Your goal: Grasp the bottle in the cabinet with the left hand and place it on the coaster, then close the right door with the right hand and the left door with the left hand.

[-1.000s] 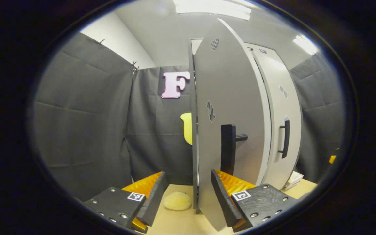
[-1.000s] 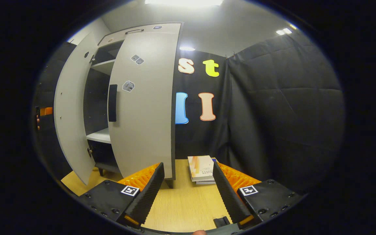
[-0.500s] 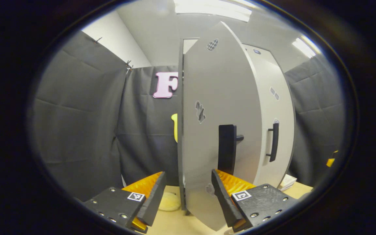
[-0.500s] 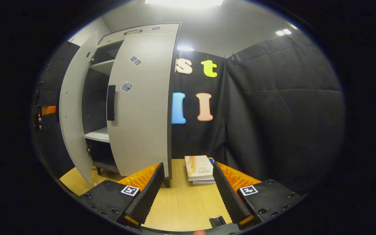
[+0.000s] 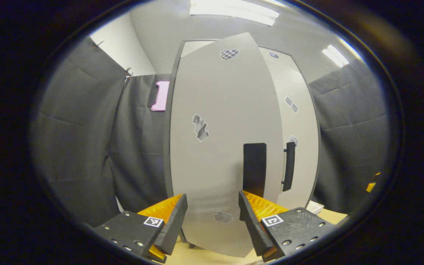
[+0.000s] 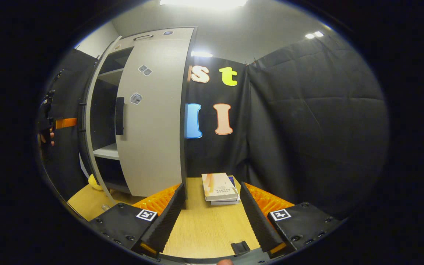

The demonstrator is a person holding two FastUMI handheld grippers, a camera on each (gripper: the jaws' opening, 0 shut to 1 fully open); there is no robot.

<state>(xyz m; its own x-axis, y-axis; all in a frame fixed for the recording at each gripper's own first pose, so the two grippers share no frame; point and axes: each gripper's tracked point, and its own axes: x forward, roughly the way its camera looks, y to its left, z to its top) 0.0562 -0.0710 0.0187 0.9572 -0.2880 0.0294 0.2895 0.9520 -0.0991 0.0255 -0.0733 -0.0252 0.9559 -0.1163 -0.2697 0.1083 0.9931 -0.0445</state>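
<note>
— How much room at the doors?
— The left door (image 5: 219, 154) stands ajar, a gap beside the shut right door (image 6: 149, 121). The left gripper (image 5: 212, 224) gapes wide just before it, empty.
— Any writing?
— Stickers, unreadable. Books (image 6: 219, 187) on the table (image 6: 208, 232).
— The right gripper (image 6: 210, 217)?
— Wide, empty, above the table.

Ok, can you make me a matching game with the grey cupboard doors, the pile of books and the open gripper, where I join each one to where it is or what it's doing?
Things:
1. left grey cabinet door
2. right grey cabinet door
3. small stack of books
4. right gripper

Places or states:
A. lying on the wooden table
B. shut against the cabinet
C. open, holding nothing
D. not quite shut, shelves showing beside it

Pairs: 1-D, 2-B, 3-A, 4-C
</note>
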